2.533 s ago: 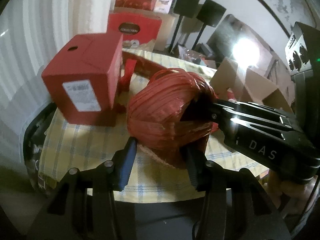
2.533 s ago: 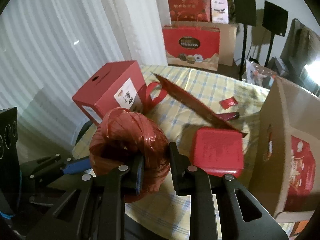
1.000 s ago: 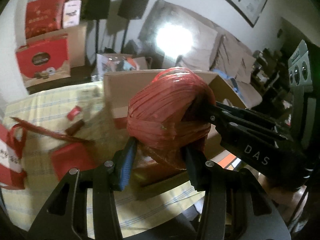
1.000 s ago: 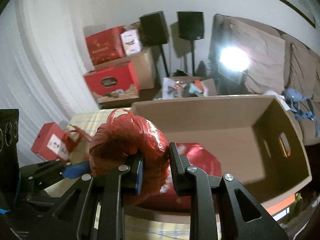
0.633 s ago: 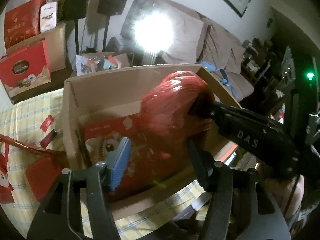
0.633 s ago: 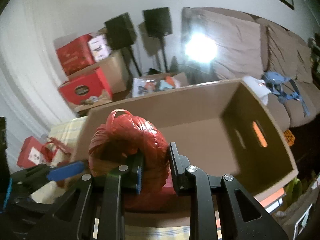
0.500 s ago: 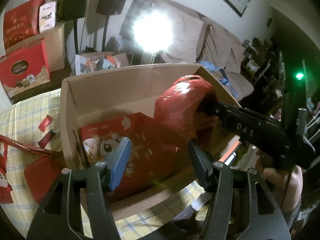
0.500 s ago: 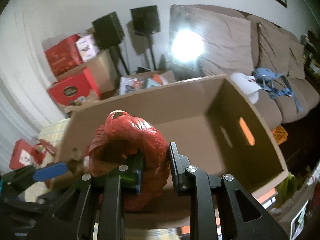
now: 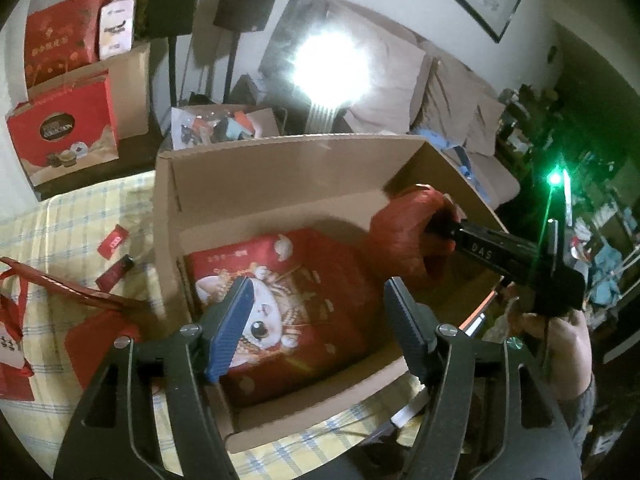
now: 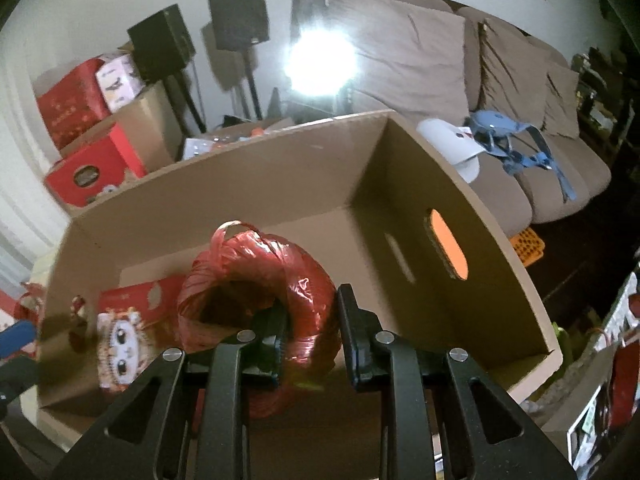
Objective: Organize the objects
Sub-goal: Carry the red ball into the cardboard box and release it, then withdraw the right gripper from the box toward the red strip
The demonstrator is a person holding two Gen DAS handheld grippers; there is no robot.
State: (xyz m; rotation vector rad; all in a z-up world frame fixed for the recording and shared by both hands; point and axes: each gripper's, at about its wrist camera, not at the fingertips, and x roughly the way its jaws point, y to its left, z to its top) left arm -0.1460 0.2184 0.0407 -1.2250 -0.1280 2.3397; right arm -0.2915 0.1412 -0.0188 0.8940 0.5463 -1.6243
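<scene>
A red coil of plastic twine (image 10: 260, 276) is clamped in my right gripper (image 10: 310, 334), which holds it inside the open cardboard box (image 10: 472, 216). In the left wrist view the coil (image 9: 404, 236) hangs at the box's (image 9: 280, 164) right end, held by the right gripper (image 9: 442, 236). A red gift package with a cartoon face (image 9: 288, 316) lies on the box floor; it also shows in the right wrist view (image 10: 128, 320). My left gripper (image 9: 320, 328) is open and empty above the box's near side.
A yellow checked tablecloth (image 9: 80, 216) carries small red packets (image 9: 114, 242), a red flat box (image 9: 96, 344) and a red bag strap (image 9: 60, 284) left of the cardboard box. A sofa (image 10: 460, 80), speakers (image 9: 172, 0) and stacked red boxes (image 9: 60, 40) stand behind.
Both grippers swung from the table's left side to the cardboard box. My left gripper opened and let go of the coil; the right gripper carried it down into the box.
</scene>
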